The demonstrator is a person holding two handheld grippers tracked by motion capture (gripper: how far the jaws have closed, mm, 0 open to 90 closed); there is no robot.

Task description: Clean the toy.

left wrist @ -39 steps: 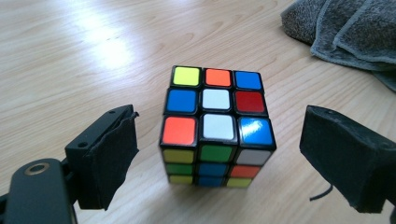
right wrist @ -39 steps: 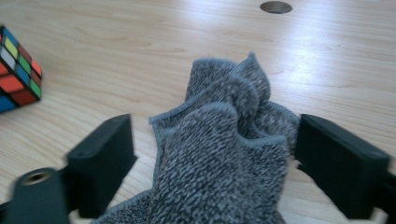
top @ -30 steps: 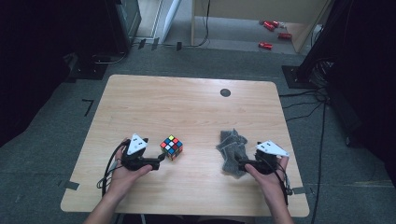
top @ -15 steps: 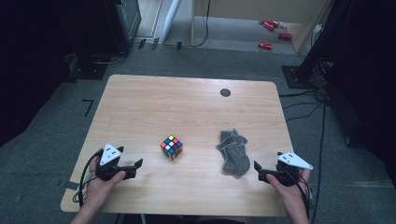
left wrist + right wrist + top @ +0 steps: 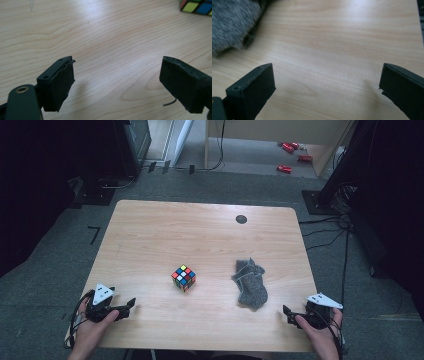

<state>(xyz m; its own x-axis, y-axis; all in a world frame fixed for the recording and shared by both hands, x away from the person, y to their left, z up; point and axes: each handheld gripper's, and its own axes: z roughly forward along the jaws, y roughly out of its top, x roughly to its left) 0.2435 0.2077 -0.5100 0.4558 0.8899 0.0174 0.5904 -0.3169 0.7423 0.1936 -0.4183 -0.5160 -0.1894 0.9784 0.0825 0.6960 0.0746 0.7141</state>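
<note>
A colourful puzzle cube (image 5: 183,277) sits near the middle of the wooden table (image 5: 200,235), and its corner (image 5: 196,6) peeks in at the top right of the left gripper view. To its right lies a crumpled grey cloth (image 5: 250,283), which also appears as cloth (image 5: 233,23) at the upper left of the right gripper view. My left gripper (image 5: 129,305) rests at the table's front left, open, with bare wood between its jaws (image 5: 117,82). At the front right corner my right gripper (image 5: 286,312) is open too, nothing between its jaws (image 5: 327,92).
A small dark round spot (image 5: 241,219) marks the far side of the table. Cables (image 5: 325,227) run over the floor at the right. Red objects (image 5: 290,155) lie on the floor beyond the table. Dark equipment stands at both sides.
Both grippers have drawn back from the cube and the cloth toward the front corners of the table. The cube and cloth stay where they were.
</note>
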